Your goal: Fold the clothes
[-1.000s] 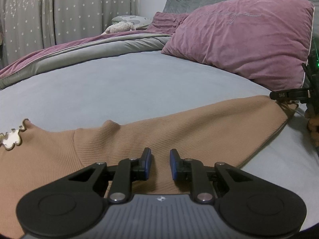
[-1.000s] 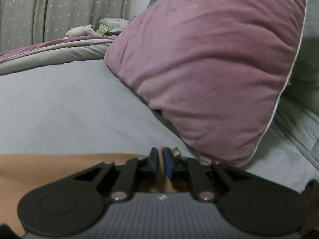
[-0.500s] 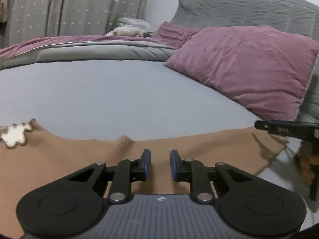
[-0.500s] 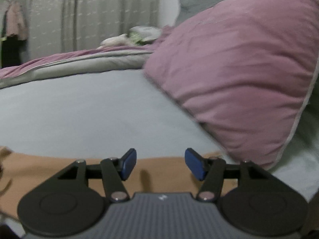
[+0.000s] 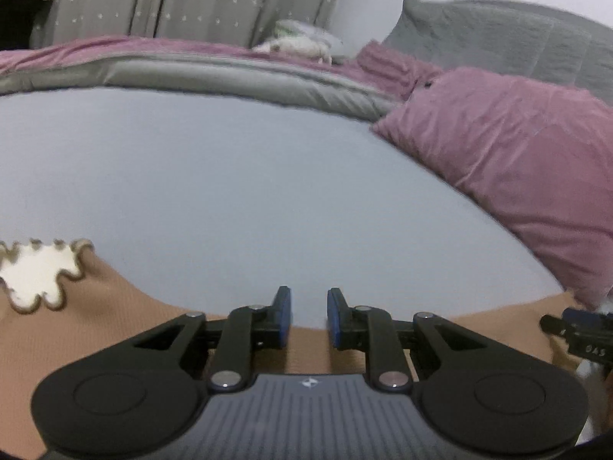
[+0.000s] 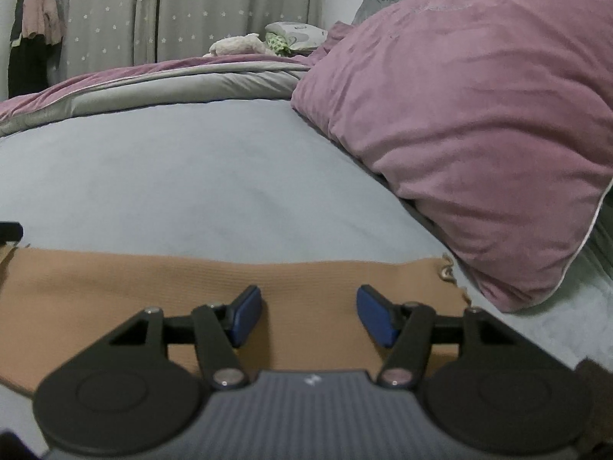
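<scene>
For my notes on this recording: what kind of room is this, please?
Most likely a bedroom. A bed with a grey sheet fills both views, a large mauve pillow lies at its head, and star-patterned curtains hang behind.

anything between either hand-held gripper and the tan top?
Nothing visible. The tan top lies flat on the grey sheet, directly under the right hand-held gripper, whose jaws stand open and empty. The left hand-held gripper, jaws opening and empty, hangs over its edge. The pink pillow sits off to the side.

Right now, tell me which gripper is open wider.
The right gripper: its jaws gape above the tan top; the left gripper shows a narrow gap, opening.
</scene>
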`<state>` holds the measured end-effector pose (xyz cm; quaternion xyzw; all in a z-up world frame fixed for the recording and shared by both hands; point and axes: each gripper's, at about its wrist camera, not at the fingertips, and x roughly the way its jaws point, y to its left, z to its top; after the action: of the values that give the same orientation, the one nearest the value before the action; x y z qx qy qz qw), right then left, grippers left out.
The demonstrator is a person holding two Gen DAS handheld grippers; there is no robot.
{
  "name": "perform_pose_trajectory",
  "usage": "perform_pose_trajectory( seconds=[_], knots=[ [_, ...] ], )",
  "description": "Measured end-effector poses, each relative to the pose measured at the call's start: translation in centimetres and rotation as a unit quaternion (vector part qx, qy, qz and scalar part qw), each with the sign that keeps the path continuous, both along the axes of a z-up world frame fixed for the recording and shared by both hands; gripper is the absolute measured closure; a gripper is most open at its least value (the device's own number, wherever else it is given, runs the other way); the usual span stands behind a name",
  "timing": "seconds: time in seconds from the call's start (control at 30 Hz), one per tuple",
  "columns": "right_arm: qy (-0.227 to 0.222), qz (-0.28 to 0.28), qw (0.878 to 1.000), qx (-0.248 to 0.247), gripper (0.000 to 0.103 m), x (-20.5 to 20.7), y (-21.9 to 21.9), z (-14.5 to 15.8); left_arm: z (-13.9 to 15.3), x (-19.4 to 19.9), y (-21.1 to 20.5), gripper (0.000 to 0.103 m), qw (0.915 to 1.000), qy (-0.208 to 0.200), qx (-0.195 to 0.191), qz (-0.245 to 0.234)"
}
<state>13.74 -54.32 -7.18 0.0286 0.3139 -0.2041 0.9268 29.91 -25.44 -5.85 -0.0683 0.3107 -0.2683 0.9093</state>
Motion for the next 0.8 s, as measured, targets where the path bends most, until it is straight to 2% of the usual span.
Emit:
perform_pose_trajectory(
  seconds=[0.17, 0.43, 0.63, 0.8],
  knots=[
    [-0.015, 0.013, 0.999, 0.029, 0.044, -0.3, -0.1, 0.7, 0.3, -2.5, 2.0, 0.078, 0.9998, -0.019, 0.01, -0.005],
    [-0.029, 0.048, 0.998, 0.04, 0.044, -0.5, 1.3, 1.7, 0.8, -4.8, 6.0, 0.077, 0.999, -0.035, 0.027, 0.007],
    [-0.034, 0.105, 0.992, 0.064, 0.043, -0.3, 4.0, 2.2, -0.2, -6.7, 8.8, 0.073, 0.9978, -0.031, 0.059, -0.005],
    [-0.03, 0.154, 0.987, 0.043, 0.042, -0.3, 7.5, 2.6, -0.7, -7.7, 11.0, 0.073, 0.9982, -0.023, 0.056, -0.004]
  ],
)
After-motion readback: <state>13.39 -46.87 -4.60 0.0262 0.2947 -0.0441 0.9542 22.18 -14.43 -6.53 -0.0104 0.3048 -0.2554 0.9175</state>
